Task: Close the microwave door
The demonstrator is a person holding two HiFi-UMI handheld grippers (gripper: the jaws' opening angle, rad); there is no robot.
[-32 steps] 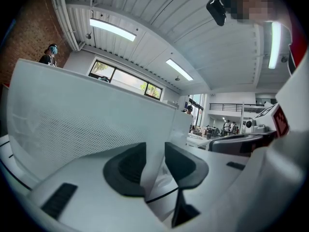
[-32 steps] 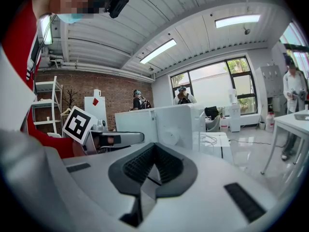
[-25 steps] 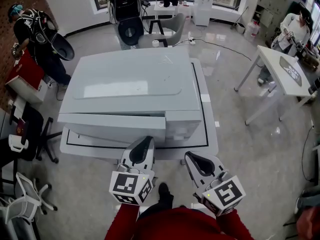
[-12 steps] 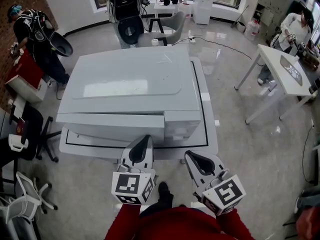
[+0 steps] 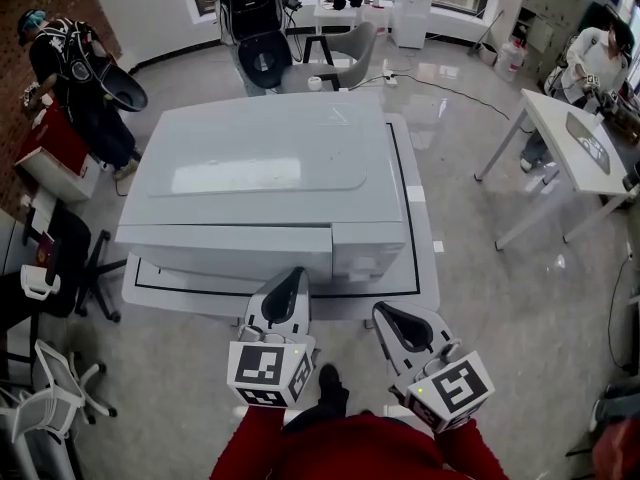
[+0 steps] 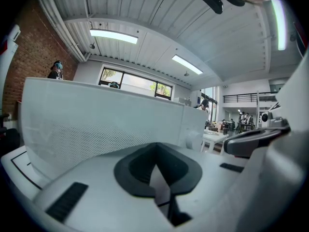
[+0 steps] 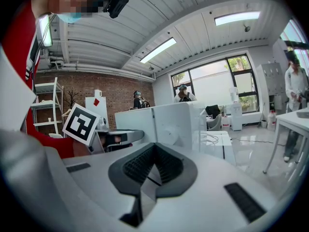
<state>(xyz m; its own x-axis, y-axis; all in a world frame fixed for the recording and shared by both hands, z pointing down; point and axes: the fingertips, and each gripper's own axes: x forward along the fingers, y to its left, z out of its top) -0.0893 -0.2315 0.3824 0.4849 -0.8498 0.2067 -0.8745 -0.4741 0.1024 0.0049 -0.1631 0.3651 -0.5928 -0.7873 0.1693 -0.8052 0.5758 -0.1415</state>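
1. The microwave [image 5: 270, 168] fills the centre of the head view on a low white table [image 5: 425, 268] edged with a black line. Its front faces 6 o'clock.
2. The door [image 5: 225, 250] takes the front's 9 o'clock side and lies level with the control panel [image 5: 368, 250] at its 3 o'clock side. The steep angle foreshortens the front, so we cannot tell whether the latch has caught.
3. In the left gripper view the door shows a dotted mesh window [image 6: 82, 134]. The panel's round knob [image 6: 194, 140] is blurred, and we can make out no markings on it.
4. A faint triangular mark [image 5: 335, 118] on the microwave's top is too small for us to read.
5. The left gripper [image 5: 297, 274] sits just at 6 o'clock of the door's inner end. Its jaws are together with nothing between them.
6. The right gripper [image 5: 383, 312], at 5 o'clock of the panel, also has its jaws together and empty.
7. Each marker cube [image 5: 268, 373] bears black-and-white squares, not letters.
8. Our wearer's red sleeve [image 5: 350, 453] is cut off at 6 o'clock.
9. A white side table [image 5: 560, 133] stands at 3 o'clock, and a person [image 5: 70, 68] at 10 o'clock.
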